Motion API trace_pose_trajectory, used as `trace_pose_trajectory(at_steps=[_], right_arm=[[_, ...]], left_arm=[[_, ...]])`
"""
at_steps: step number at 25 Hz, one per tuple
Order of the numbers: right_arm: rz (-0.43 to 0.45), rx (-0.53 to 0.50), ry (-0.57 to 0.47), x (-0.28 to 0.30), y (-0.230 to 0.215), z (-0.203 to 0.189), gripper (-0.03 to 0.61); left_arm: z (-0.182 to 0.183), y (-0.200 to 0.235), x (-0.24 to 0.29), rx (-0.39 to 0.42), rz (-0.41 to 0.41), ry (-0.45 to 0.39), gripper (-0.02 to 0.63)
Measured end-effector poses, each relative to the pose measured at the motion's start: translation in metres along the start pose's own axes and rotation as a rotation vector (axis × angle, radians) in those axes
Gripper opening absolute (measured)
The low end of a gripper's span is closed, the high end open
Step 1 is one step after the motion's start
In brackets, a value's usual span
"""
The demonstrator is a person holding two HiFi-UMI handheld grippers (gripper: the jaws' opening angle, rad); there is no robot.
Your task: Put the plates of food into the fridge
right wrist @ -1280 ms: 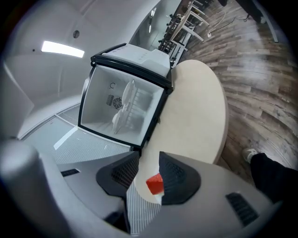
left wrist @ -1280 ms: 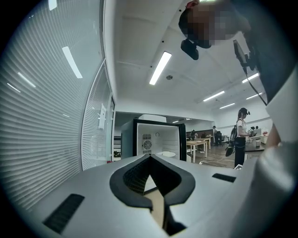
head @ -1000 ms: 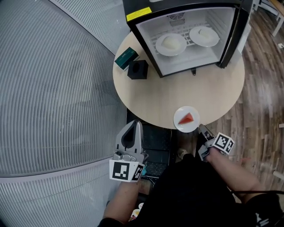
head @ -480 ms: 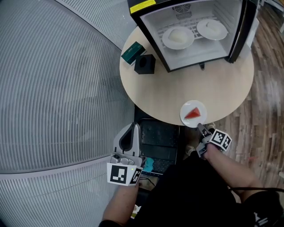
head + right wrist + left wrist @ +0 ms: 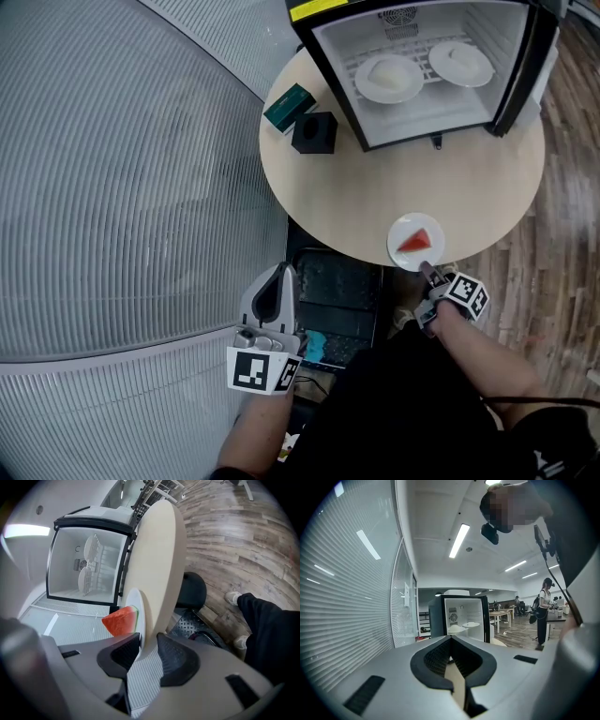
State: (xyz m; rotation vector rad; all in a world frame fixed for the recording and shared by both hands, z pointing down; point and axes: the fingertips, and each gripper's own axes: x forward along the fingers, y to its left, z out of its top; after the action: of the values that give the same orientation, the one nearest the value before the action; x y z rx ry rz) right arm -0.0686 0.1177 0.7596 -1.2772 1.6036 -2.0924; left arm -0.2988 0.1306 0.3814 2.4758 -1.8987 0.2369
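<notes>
Right gripper [image 5: 427, 271] spread astride the watermelon plate's [image 5: 401, 233] near rim at the table [image 5: 375, 192] edge; left gripper [image 5: 281, 272] pressed together, empty, off the table.

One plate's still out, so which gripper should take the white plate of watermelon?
Right. The right gripper has its jaws either side of the rim of the white round plate; the left gripper is shut, short of the pale round table.

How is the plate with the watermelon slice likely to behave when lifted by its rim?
The plate looks rigid, so it should lift whole, though held at one edge it may tilt. The watermelon slice lies loose and could slide.
</notes>
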Motion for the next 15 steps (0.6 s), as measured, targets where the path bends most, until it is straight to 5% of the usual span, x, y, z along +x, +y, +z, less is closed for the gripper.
trace_pose_trajectory(at_steps=[8, 15], right_arm=[[-0.02, 0.016, 0.03, -0.014, -0.009, -0.003, 0.129], [0.089, 0.051, 0.002, -0.004, -0.001, 0.0, 0.129]], left_arm=[[-0.003, -0.001, 0.005, -0.016, -0.005, -0.005, 0.003], [-0.004, -0.003, 0.009, -0.006, -0.017, -0.002, 0.003]])
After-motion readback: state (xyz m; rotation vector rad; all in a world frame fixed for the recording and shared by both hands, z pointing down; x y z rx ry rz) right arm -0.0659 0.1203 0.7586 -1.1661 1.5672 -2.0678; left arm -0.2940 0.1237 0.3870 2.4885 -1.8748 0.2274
